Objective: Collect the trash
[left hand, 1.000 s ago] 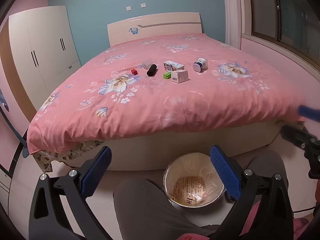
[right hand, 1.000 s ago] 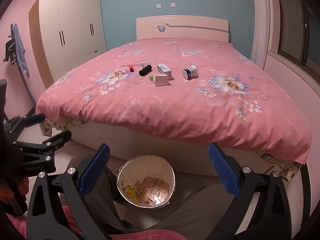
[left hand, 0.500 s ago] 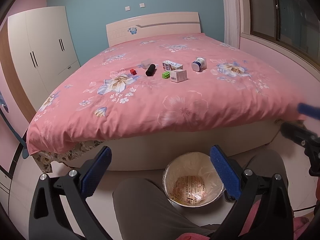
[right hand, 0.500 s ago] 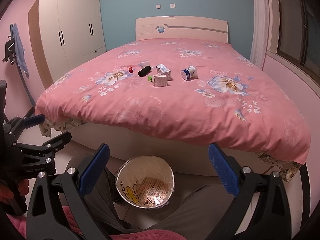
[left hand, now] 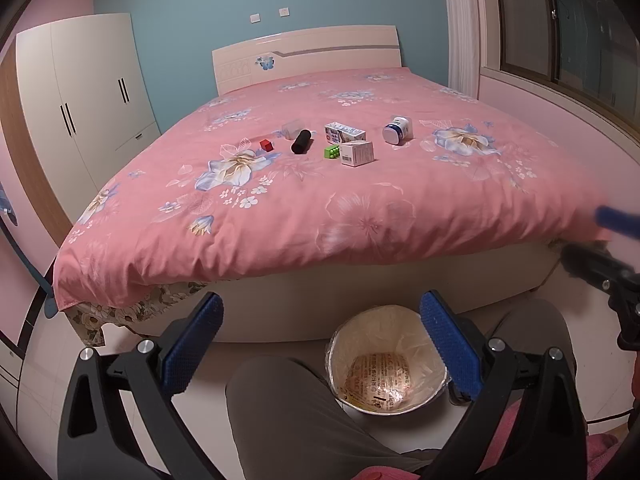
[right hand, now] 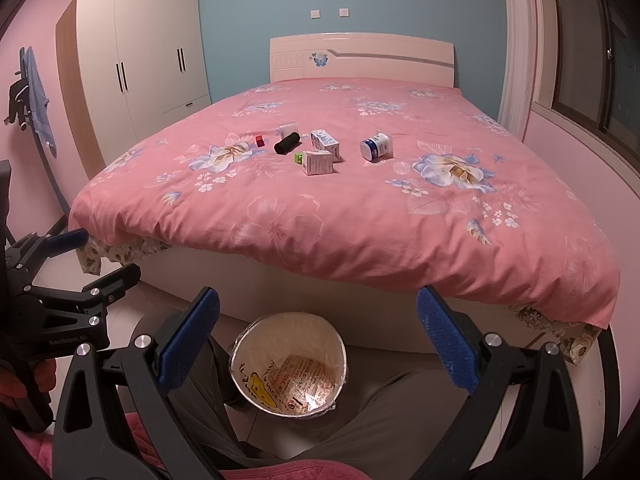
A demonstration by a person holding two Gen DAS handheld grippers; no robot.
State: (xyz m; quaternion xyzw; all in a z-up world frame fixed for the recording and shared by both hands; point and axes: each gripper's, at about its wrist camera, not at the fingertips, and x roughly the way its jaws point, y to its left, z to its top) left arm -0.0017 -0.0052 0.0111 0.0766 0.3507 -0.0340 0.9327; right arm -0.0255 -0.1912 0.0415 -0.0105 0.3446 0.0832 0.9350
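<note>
Bed (left hand: 360,216): trash clustered at 12 o'clock, unmoved since a second ago.
Bin (left hand: 386,364): at 6 o'clock, between the knees.
Left tool (left hand: 320,354): released, empty.
Right tool (right hand: 316,346): released, empty; collecting not begun.

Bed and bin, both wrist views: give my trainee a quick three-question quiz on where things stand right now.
1. True or false: the left gripper and right gripper both have their jaws spread with nothing between them.
2. Which lies nearest the green block on the bed? A: white jar B: small carton C: red cube
3. Where is the trash bin?

Key: 1 true. 2 B. 3 on the floor at the foot of the bed, between the person's legs.
</note>
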